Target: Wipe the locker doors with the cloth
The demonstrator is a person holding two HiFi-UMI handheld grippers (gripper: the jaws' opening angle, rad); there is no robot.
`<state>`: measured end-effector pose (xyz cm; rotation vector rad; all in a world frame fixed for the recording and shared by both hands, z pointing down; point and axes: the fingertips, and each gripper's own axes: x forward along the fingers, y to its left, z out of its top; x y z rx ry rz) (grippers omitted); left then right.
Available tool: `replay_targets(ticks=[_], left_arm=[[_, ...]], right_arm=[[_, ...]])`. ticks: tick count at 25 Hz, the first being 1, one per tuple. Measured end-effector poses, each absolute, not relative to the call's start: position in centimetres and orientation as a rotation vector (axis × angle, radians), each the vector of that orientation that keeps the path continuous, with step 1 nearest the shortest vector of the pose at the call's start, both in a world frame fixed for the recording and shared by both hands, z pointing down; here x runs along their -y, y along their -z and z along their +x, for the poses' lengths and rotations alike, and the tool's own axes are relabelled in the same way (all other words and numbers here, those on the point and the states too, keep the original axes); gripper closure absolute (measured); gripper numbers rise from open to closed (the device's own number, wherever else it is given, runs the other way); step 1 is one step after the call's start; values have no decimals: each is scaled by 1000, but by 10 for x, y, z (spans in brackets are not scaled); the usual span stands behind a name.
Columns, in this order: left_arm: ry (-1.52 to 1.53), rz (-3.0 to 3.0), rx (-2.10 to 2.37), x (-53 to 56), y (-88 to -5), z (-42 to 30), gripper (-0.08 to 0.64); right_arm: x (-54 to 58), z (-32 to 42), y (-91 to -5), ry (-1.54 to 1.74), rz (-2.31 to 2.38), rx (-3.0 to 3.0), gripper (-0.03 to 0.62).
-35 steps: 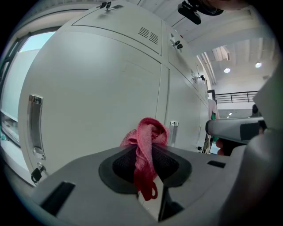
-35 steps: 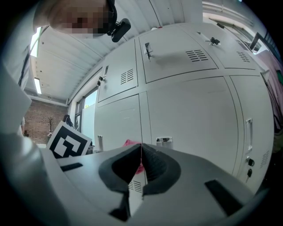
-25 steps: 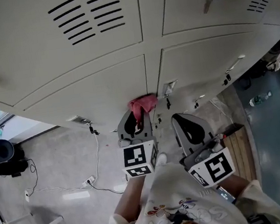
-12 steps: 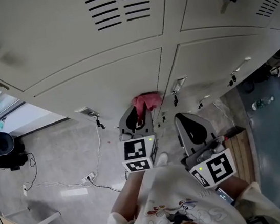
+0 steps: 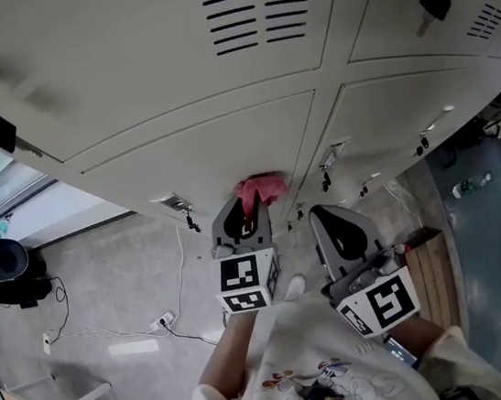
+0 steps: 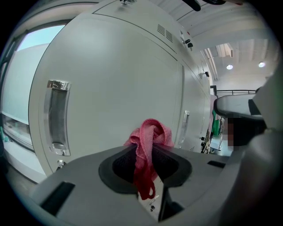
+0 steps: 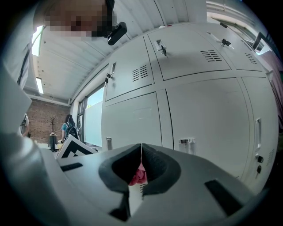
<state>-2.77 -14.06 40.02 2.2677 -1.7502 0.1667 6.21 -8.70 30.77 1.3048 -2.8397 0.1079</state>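
Pink cloth [image 6: 149, 134] is bunched between the fingers of my left gripper [image 6: 148, 152], which are clenched on it. A lump stands above the tips at twelve o'clock and a darker tail hangs down the gap toward six. In the head view the same cloth [image 5: 260, 188] is at twelve o'clock of my left gripper [image 5: 245, 212], right up at the pale grey locker doors [image 5: 197, 151], near the seam between two lower doors. I cannot tell whether it is touching the metal.

My right gripper [image 5: 325, 216] is at about three o'clock of the left one, close beside it and apart from the cloth. In the right gripper view it [image 7: 141, 152] has its fingers pressed together at the tips with nothing caught between them. A small patch of pink shows low in the hollow beneath them.

A chrome handle [image 6: 58, 117] sits on the door at nine o'clock of the cloth. On the upper doors, vent slots [image 5: 252, 14] lie at twelve o'clock, and black keys [image 5: 433, 0] hang at one o'clock. The grey floor [image 5: 104, 280] spreads out at eight o'clock.
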Motion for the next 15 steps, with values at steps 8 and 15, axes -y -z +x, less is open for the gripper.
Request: replay_targets(ticks=[8,15], left_arm=[[-161,2245,1764,134,-399,-55,463],[-146,2212,1799,126,-397,-82,463]], right_arm=[[83,34,-307,-110,1275,2850,583],[77,13,-305,-104,1246,2863,583]])
